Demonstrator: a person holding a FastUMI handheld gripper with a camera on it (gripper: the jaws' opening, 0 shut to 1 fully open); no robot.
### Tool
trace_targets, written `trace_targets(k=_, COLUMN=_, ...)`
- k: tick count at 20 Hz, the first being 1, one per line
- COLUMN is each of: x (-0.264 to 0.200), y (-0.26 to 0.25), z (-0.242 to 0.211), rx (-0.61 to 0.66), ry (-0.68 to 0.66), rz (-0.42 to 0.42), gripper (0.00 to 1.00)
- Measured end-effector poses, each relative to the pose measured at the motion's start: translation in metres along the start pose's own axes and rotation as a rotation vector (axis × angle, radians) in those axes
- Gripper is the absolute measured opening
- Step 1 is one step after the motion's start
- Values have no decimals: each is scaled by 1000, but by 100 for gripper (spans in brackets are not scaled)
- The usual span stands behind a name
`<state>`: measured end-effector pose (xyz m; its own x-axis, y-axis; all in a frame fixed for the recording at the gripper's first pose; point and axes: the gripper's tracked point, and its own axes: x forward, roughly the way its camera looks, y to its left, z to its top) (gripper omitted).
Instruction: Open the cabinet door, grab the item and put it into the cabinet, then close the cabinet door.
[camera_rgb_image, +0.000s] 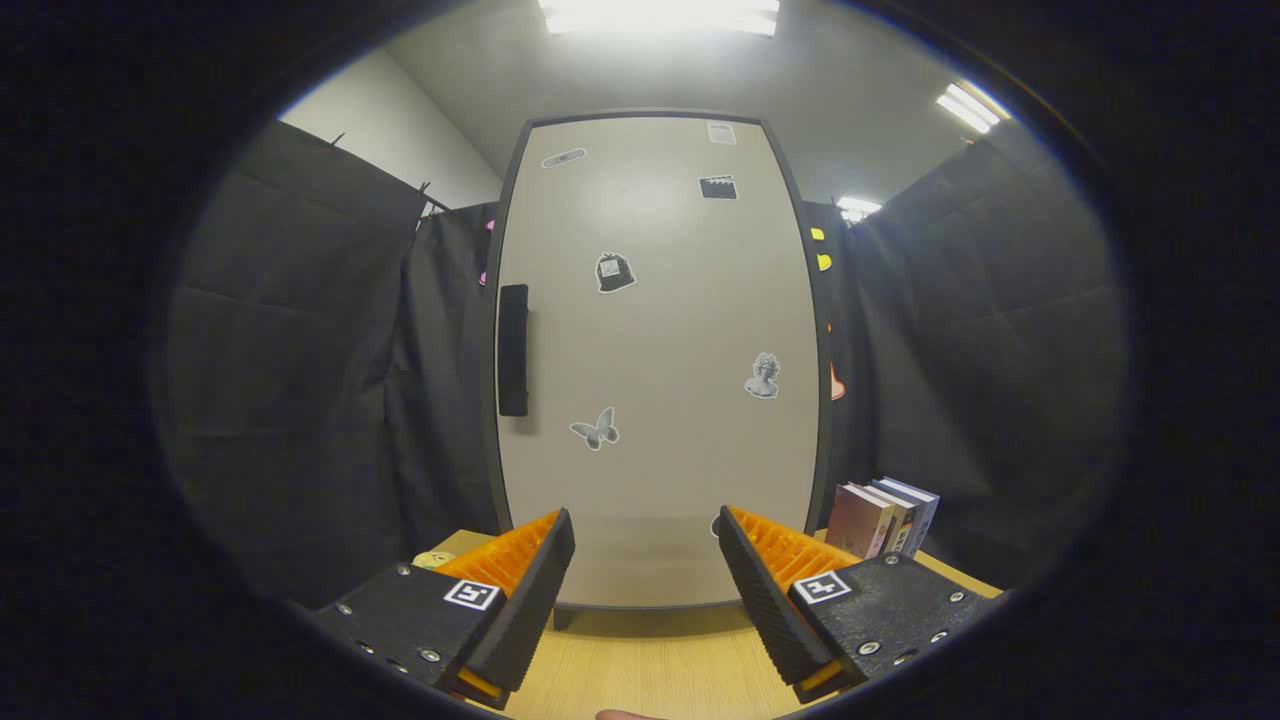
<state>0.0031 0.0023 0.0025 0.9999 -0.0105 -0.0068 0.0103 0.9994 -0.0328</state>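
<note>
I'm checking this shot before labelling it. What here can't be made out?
- Cabinet inside: hidden by its shut door, gripper view.
- Small pale thing: mostly behind a finger of the open gripper.
- Books: titles too small.
- Stickers: details too small.

gripper view | rides low over the table (640, 660), faces the shut cabinet door (660, 360) head-on and near | door at frame centre | fingers (520, 590) apart at bottom, holding nothing
</note>
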Motion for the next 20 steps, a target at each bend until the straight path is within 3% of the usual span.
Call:
trace_targets(k=7, x=1, y=-2, z=3, rx=-11, ry=-7, rz=-6, gripper=90)
trace_targets(k=12, x=6, y=10, z=12, rx=-23, ry=-13, rz=34, gripper=90)
trace_targets(k=20, x=40, y=57, z=30, rx=-22, ry=2, rz=188, gripper=91)
